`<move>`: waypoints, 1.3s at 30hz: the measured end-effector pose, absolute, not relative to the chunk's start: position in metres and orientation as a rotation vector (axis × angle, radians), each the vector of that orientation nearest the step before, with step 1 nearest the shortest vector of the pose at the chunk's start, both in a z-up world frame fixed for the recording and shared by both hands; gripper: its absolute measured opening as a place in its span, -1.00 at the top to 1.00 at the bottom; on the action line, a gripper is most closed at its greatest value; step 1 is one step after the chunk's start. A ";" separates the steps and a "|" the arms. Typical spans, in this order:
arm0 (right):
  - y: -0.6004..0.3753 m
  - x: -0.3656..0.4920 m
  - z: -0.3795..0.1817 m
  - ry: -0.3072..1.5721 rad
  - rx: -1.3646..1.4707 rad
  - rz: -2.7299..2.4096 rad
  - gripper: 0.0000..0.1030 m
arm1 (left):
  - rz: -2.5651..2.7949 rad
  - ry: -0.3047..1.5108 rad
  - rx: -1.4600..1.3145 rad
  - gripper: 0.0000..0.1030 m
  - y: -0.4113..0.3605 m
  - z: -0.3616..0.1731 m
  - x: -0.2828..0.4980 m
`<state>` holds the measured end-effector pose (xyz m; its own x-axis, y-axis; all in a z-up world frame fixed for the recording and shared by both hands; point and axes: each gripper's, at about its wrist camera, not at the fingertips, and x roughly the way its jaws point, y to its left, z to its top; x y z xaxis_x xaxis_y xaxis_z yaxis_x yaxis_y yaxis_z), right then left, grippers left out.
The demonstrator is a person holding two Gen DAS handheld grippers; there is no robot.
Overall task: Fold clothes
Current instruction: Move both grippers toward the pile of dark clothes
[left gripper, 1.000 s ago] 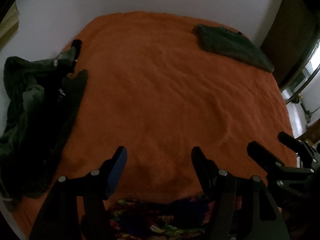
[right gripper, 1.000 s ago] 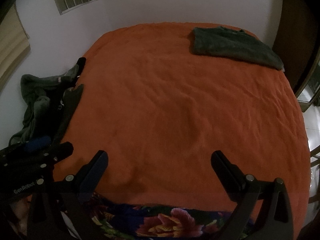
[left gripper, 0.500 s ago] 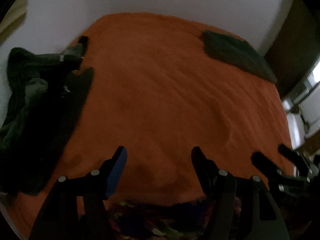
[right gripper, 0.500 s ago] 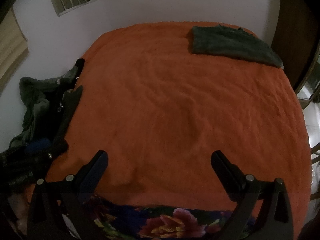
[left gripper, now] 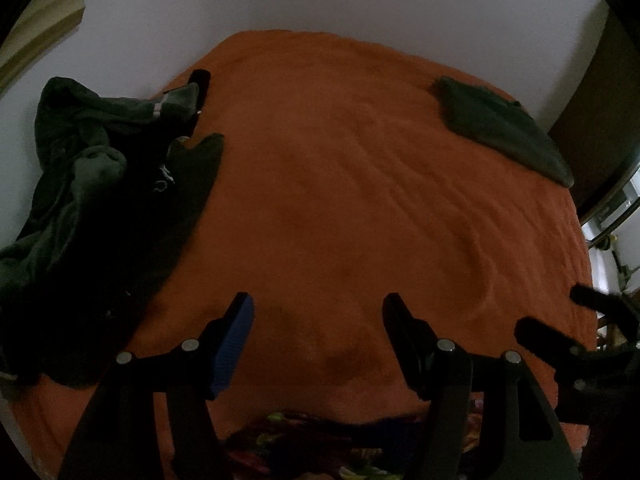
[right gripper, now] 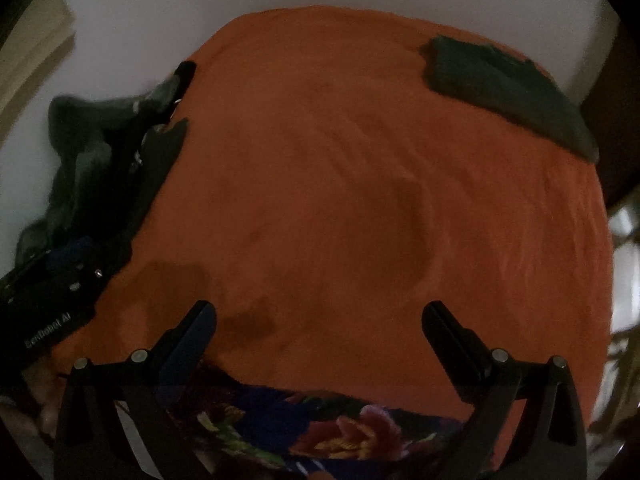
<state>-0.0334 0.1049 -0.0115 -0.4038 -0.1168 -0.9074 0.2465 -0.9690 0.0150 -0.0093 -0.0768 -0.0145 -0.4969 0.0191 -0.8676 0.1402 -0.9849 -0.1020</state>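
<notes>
A heap of dark green and black clothes (left gripper: 92,208) lies crumpled at the left edge of the orange bed (left gripper: 340,184); the right wrist view shows the same heap (right gripper: 104,168). A folded dark green garment (left gripper: 500,128) rests at the far right corner, also visible as the folded garment (right gripper: 508,84). My left gripper (left gripper: 318,320) hovers open over the near part of the bed, nothing between its fingers. My right gripper (right gripper: 320,316) is open too, with wide empty jaws. The right gripper (left gripper: 560,320) shows at the right of the left view.
A white wall (left gripper: 320,0) runs behind the bed. A dark wooden door or wardrobe (left gripper: 592,100) stands at the far right. A floral fabric (right gripper: 340,428) hangs along the near edge under the grippers. The left gripper's body (right gripper: 44,300) sits at the lower left.
Both cameras have tipped and moved forward over the bed, so the clothes heap and folded garment sit lower in view. Both grippers have stayed open.
</notes>
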 end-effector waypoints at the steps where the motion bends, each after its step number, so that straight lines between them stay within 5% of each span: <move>1: 0.101 -0.036 -0.011 0.205 1.574 -2.450 -0.99 | -2.646 0.248 1.538 -0.32 -0.078 -0.015 -0.010; 13: 0.057 -0.041 -0.018 0.569 1.482 -2.441 -0.99 | -2.600 0.472 1.511 -0.32 -0.122 -0.021 -0.009; 32: -0.021 -0.052 -0.009 0.485 1.316 -2.454 -0.99 | -2.446 0.678 1.229 -0.32 -0.250 -0.020 0.015; 39: -0.070 -0.067 -0.025 0.315 1.191 -2.365 -0.99 | -2.296 0.804 1.198 -0.31 -0.327 -0.045 0.041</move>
